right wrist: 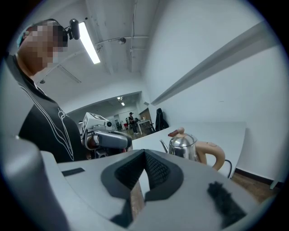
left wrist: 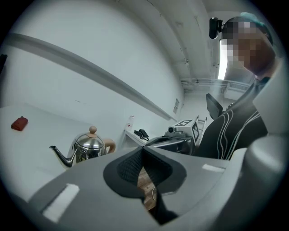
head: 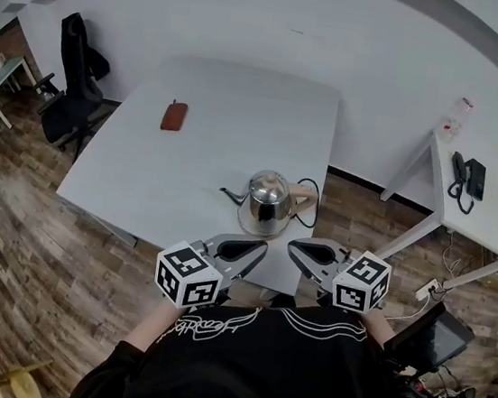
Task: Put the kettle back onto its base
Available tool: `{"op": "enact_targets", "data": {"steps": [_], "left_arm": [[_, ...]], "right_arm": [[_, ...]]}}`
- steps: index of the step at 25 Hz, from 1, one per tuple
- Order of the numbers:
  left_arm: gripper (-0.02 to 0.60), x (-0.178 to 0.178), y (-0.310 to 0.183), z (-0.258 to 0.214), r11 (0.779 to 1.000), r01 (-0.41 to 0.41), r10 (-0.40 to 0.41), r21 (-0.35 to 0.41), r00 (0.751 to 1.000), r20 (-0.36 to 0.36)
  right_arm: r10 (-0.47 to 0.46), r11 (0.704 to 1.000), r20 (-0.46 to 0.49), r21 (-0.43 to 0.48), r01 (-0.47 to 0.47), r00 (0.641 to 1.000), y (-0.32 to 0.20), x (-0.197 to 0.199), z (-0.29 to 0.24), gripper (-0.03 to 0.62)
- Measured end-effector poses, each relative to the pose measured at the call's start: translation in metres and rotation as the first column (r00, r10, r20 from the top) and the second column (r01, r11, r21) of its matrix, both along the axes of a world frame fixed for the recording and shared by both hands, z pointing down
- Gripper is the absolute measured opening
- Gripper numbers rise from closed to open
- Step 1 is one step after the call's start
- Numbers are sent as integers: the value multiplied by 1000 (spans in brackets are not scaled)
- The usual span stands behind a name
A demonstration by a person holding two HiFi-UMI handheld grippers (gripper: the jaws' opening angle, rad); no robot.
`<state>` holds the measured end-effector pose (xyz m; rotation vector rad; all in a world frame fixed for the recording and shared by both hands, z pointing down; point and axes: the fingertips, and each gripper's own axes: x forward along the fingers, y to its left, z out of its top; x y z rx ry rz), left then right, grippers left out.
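A shiny steel kettle (head: 267, 200) with a pale handle and a thin spout stands upright on the white table (head: 193, 141), near its front edge. A black cord (head: 311, 209) loops beside the handle. Whether a base lies under the kettle I cannot tell. My left gripper (head: 261, 248) and right gripper (head: 295, 248) hover close to my chest, short of the table edge, tips turned toward each other. Both are shut with nothing in them. The kettle (left wrist: 88, 149) shows left of the left gripper (left wrist: 142, 149), and the kettle (right wrist: 185, 146) shows right of the right gripper (right wrist: 144, 153).
A small reddish-brown object (head: 173, 115) lies far back on the table's left. A black office chair (head: 74, 79) stands at the table's left corner. A side desk (head: 491, 225) with a black phone (head: 466, 177) is to the right. Wooden floor surrounds the table.
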<state>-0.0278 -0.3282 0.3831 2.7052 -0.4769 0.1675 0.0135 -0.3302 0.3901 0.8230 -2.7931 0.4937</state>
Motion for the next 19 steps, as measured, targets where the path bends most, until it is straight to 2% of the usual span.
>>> {"op": "enact_targets", "data": {"steps": [10, 19], "left_arm": [[6, 3, -3, -2, 999, 6, -6, -35, 1000, -16], [6, 4, 0, 0, 999, -2, 1, -37, 1000, -21]], "right_arm": [[12, 1000, 3, 0, -12, 1000, -3, 4, -5, 6], [47, 999, 24, -18, -47, 999, -2, 9, 0, 6]]}}
